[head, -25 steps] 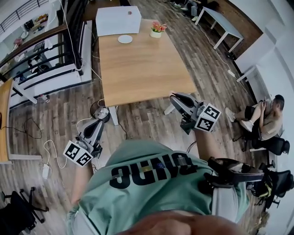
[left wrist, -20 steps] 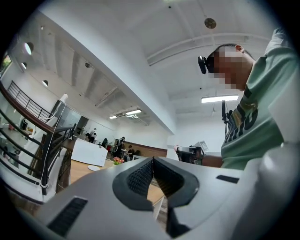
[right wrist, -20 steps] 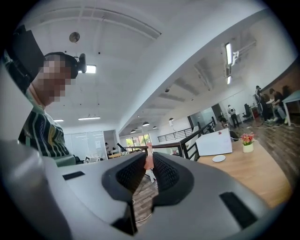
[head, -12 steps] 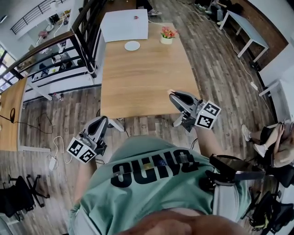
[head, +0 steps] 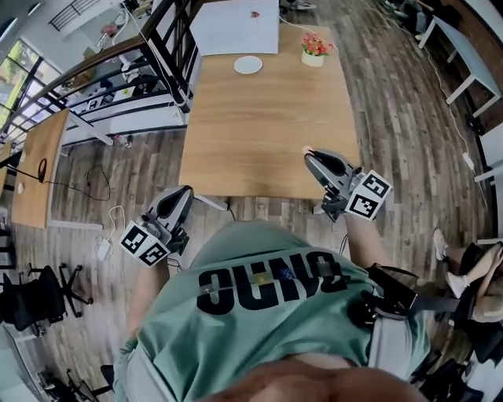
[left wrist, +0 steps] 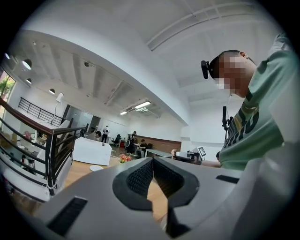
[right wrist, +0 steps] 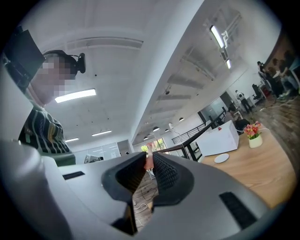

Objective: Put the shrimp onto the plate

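A small pink shrimp (right wrist: 149, 161) sticks out between the tips of my right gripper (right wrist: 149, 165), which is shut on it. In the head view the right gripper (head: 309, 154) hangs over the near right edge of the wooden table (head: 267, 133). The white plate (head: 248, 65) lies at the table's far end, small and round in the right gripper view (right wrist: 221, 158) and the left gripper view (left wrist: 96, 168). My left gripper (head: 185, 192) is off the table's near left corner, over the floor. Its jaws (left wrist: 152, 161) meet at the tips with nothing between them.
A pot of pink flowers (head: 314, 49) stands at the far right of the table. A white box (head: 236, 23) stands behind the plate. A black railing (head: 169, 47) runs along the left. Cables (head: 110, 235) lie on the wood floor. People sit at desks far off.
The head view has moved toward the table, which now looks larger and nearer. Both grippers have come forward with it, and the right gripper still holds the shrimp.
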{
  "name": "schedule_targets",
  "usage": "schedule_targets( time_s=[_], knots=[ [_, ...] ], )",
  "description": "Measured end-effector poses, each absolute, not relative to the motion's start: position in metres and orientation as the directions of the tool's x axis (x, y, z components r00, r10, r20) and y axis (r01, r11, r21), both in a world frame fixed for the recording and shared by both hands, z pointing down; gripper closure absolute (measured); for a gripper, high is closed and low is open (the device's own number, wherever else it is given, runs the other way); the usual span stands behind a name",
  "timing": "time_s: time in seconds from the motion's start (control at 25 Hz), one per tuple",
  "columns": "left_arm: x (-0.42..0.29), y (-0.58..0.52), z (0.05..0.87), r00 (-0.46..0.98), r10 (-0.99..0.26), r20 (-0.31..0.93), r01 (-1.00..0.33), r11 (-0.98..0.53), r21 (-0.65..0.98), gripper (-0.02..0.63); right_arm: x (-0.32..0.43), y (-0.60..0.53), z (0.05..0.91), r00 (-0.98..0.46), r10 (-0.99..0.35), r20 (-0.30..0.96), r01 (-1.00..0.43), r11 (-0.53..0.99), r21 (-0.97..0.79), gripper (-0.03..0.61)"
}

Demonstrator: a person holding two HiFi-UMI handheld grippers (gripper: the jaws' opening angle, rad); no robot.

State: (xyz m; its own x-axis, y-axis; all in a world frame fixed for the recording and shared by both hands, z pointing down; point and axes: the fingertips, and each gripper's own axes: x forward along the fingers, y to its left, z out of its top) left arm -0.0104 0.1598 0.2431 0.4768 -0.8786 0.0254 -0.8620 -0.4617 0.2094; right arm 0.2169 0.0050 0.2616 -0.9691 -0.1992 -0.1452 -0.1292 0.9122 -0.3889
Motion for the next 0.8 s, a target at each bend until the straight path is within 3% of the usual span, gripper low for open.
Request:
schedule_targets(
  time_s=[0.4, 0.56, 0.8],
  knots=[
    [-0.074, 0.109, 0.269, 0.525, -0.851, -0.001, -0.819, -0.506, 0.271, 0.603, 0.171, -0.022, 0.275, -0.959, -0.263, -0.103, -0.205, 0.898, -0.388, 0.528],
    [-0.126, 0.075, 0.281, 0.599, -0.799, -0.061, -0.756, -0.589, 0.286, 0.603, 0.134, -0.039, 0.27, -0.931, -0.357, -0.07, -0.308, 0.875, -0.373, 0.528],
    [-0.236, 0.046, 0.265, 0.67, -0.737, -0.093, -0.698, -0.667, 0.26, 0.603, 0.031, -0.047, 0.252, -0.906, -0.419, -0.06, -0.355, 0.829, -0.431, 0.528]
  ],
)
